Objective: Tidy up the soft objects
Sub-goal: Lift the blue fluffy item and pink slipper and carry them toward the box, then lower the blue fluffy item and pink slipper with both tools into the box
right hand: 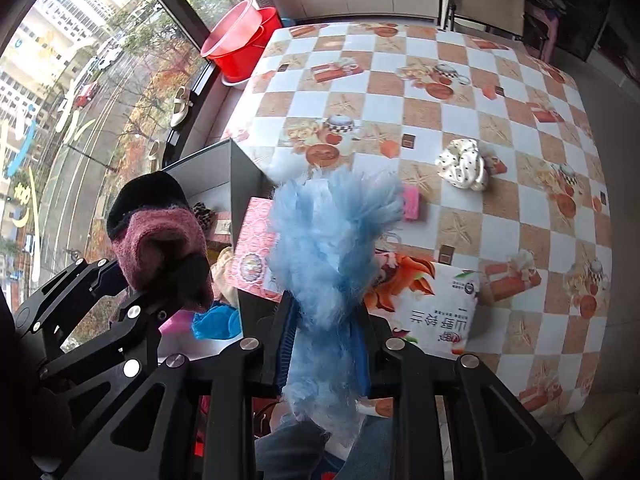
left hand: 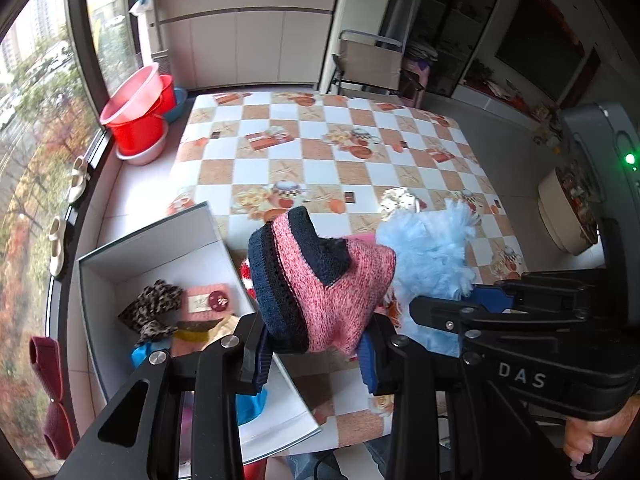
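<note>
Both wrist cameras look steeply down along their own gripper, close above the checkered surface (left hand: pixel 320 152); each view also shares the white box (left hand: pixel 120 264) and the neighbouring gripper.

Knitted sock (left hand: pixel 320 284) hides part of white box (left hand: pixel 160 240); box's near corner cut behind the left gripper (left hand: pixel 312 356). Blue fluffy sock (right hand: pixel 328 248) covers the pink packet (right hand: pixel 256 248) and the tissue pack (right hand: pixel 436 300) beside the box. Person's hand (left hand: pixel 596 436) cropped at frame edge.

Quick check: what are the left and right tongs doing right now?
Left tongs: shut on the pink knitted sock.
Right tongs: shut on the blue fluffy item.
</note>
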A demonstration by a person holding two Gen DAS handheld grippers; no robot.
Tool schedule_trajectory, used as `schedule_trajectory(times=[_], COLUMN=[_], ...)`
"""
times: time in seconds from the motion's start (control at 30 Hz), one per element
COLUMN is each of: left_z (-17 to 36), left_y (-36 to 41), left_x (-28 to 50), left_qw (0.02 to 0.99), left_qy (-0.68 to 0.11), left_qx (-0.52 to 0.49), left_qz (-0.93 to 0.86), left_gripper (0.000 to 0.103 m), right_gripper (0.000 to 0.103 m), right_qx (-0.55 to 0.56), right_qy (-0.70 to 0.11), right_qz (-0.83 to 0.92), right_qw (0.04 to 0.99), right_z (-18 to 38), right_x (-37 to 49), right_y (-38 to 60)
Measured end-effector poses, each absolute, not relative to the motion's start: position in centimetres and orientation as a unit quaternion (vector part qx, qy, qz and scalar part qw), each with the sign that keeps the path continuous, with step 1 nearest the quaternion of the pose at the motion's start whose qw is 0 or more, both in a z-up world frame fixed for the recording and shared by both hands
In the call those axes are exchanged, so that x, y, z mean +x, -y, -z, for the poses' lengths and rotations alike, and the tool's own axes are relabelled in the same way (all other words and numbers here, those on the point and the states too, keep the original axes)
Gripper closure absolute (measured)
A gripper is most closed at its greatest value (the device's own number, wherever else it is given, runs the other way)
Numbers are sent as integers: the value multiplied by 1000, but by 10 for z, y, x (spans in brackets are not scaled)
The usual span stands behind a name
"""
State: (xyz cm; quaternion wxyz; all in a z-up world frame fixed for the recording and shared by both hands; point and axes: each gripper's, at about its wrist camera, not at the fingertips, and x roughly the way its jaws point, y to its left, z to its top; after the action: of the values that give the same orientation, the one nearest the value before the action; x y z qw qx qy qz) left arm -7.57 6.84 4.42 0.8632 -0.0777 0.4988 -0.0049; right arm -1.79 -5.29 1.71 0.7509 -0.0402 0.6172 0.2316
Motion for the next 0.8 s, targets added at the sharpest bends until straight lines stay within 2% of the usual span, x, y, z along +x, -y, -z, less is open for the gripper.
schedule_trajectory(times=[0.8], left_z=[-24], left_y=[-159], left_x=[-125], left_qw=[845], left_qy=[-504], left_qx=[-148], left_qz=[-103], left_gripper=[65], right_gripper=[76], right_qx=[-126], right_qy=[-599], right_qz=[-320], right_qw=[723], right_z=[-24], right_x=[-43], right_y=[-50])
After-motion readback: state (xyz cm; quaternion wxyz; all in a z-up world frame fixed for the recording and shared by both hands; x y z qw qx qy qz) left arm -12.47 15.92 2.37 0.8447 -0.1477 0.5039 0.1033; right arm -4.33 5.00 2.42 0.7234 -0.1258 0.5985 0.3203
